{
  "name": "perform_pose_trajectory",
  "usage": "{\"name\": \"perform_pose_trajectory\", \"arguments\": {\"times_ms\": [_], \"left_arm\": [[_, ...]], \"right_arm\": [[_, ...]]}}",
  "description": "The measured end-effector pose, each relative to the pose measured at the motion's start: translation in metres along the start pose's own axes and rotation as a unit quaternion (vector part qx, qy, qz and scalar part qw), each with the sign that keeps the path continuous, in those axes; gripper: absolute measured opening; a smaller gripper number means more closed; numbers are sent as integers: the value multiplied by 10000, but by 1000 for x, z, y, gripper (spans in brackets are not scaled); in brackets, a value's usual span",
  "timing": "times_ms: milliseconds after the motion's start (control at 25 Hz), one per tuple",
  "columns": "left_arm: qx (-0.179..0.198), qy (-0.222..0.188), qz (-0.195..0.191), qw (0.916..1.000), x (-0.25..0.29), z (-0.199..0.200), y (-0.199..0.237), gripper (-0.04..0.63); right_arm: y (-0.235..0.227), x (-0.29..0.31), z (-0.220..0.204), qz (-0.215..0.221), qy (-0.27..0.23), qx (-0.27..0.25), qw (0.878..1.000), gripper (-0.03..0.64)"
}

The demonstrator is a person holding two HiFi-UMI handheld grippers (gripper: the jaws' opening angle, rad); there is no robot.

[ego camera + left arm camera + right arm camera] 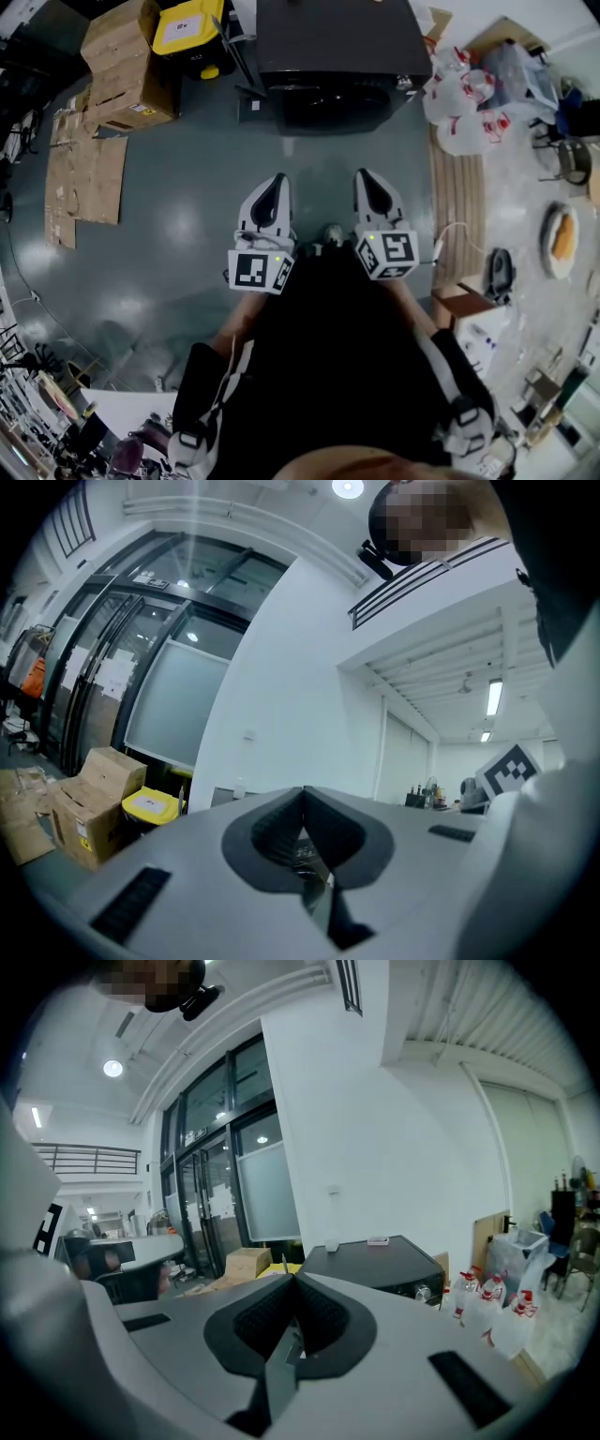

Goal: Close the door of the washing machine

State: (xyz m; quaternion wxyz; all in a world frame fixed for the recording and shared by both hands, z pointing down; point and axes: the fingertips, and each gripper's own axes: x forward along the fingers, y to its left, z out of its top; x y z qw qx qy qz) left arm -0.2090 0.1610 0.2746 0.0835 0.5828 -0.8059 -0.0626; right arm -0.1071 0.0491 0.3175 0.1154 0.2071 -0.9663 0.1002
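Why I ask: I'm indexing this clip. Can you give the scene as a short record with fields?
washing machine: black, at the top of the head view
door: looks shut against the front, hard to be sure
left hand-held gripper: jaws together, empty, well short of the machine
right hand-held gripper: jaws together, empty, well short of the machine
left of machine: cardboard boxes, yellow-lidded bin
right of machine: white containers with red caps
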Motion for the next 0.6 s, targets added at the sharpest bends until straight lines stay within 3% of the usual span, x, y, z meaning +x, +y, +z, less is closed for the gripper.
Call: {"name": "perform_pose_trajectory", "arguments": {"times_ms": [600], "left_arm": [[-21,-32,-5,10000,-3,-2,11,6]], "right_arm": [[18,2,-2,116,48,8,9999,6]]}}
